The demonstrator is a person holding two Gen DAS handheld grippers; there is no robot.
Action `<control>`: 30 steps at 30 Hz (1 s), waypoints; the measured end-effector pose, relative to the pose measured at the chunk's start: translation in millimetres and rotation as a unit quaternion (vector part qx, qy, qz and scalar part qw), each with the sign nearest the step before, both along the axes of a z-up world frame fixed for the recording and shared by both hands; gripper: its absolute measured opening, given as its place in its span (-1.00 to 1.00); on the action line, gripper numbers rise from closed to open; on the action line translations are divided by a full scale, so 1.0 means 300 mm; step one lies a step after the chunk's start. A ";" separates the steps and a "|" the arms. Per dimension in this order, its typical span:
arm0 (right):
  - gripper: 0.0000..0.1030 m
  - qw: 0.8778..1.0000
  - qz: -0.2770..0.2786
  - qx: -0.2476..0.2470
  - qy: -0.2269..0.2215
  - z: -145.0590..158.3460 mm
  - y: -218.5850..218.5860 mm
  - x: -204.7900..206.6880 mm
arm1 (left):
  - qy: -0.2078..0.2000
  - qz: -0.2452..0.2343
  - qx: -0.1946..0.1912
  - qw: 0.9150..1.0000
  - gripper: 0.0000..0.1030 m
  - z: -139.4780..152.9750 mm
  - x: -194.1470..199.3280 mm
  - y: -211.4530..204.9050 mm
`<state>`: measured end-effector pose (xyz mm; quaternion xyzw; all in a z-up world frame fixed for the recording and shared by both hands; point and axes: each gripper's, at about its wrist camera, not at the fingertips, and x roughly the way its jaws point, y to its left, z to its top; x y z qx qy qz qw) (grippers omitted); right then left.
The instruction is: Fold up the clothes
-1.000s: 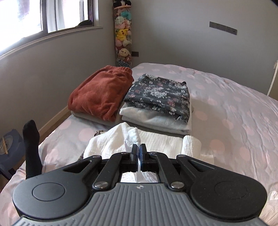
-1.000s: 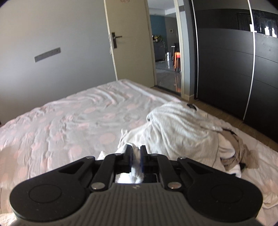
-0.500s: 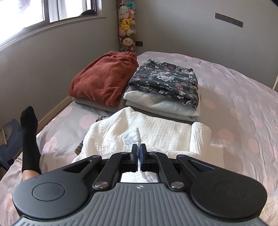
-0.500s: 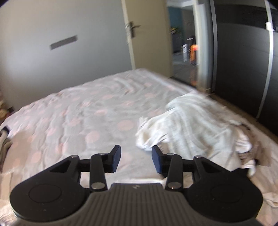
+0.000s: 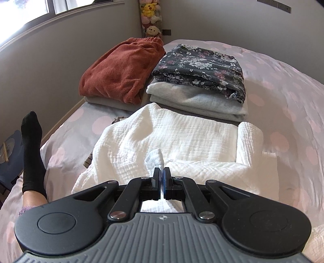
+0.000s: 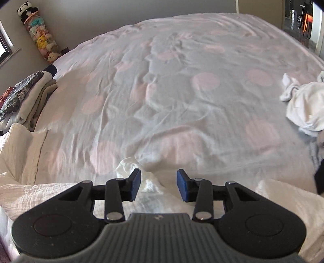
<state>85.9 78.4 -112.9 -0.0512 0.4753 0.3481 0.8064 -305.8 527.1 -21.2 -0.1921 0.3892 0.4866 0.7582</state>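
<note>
Left gripper [image 5: 161, 174]: jaws pressed together, pinching a small peak of the white crinkle garment [image 5: 178, 139]. Pinched tuft visible just ahead of the blue pads.

Right gripper [image 6: 158, 182]: jaws spread wide, nothing between the pads. Positioned low over a rumpled edge of the same white garment [image 6: 145, 182], not gripping it.

White crinkle garment: spread flat on the bed [image 5: 283, 85] near its front edge, partly folded, with a narrow folded-over strip along its right side. Far edge just beside the two stacks.

Folded stacks, toward the left edge of the bed:
- Rust-red fleece item [image 5: 121, 70] on top of a grey folded piece, nearest the left edge.
- Dark floral item [image 5: 200, 66] on top of a light grey folded garment [image 5: 194, 101], just beside the red stack on its right.

Unfolded pile [image 6: 303, 107]: pale crumpled clothing at the right edge of the bed, well apart from the stacks.

Bed cover: pale with pink dots, wrinkled, bare across the middle.

Other items:
- Leg in a black sock [image 5: 32, 149] raised at the left edge of the bed.
- Column of plush toys [image 5: 150, 18] in the room corner beyond the stacks.
</note>
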 end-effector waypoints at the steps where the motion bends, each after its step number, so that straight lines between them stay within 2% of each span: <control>1: -0.17 1.000 0.004 -0.002 0.009 -0.019 0.023 0.010 | 0.002 0.000 0.000 1.000 -0.99 0.000 0.006 0.004; 5: -0.22 0.999 0.016 -0.018 0.045 -0.095 0.090 0.040 | 0.005 -0.002 0.002 1.000 -0.99 0.012 0.024 0.012; 7: -0.77 0.998 0.013 -0.027 0.060 -0.122 0.093 0.043 | 0.003 -0.003 0.006 1.000 -0.99 0.024 0.027 0.012; 10: -0.86 0.999 -0.006 -0.024 0.040 -0.093 0.056 0.038 | -0.003 -0.002 0.015 1.000 -0.99 0.055 0.025 0.010; 14: -0.89 0.998 -0.054 0.008 -0.022 0.056 -0.030 0.062 | -0.022 -0.004 0.040 0.999 -0.99 0.129 0.016 -0.005; 17: -0.89 0.992 -0.085 0.033 -0.082 0.217 -0.098 0.082 | -0.044 -0.002 0.062 0.997 -0.99 0.202 0.004 -0.024; 21: -0.90 0.977 -0.117 0.061 -0.166 0.423 -0.197 0.081 | -0.068 0.004 0.093 0.993 -0.99 0.309 -0.027 -0.044; 25: -0.90 0.958 -0.152 0.076 -0.232 0.585 -0.309 0.086 | -0.075 0.015 0.126 0.989 -0.99 0.403 -0.072 -0.055; 26: -0.90 0.954 -0.160 0.077 -0.241 0.611 -0.341 0.088 | -0.076 0.016 0.127 0.989 -0.99 0.413 -0.083 -0.056; 30: -0.89 0.951 -0.180 0.089 -0.234 0.640 -0.438 0.090 | -0.077 0.015 0.120 0.990 -0.99 0.426 -0.118 -0.059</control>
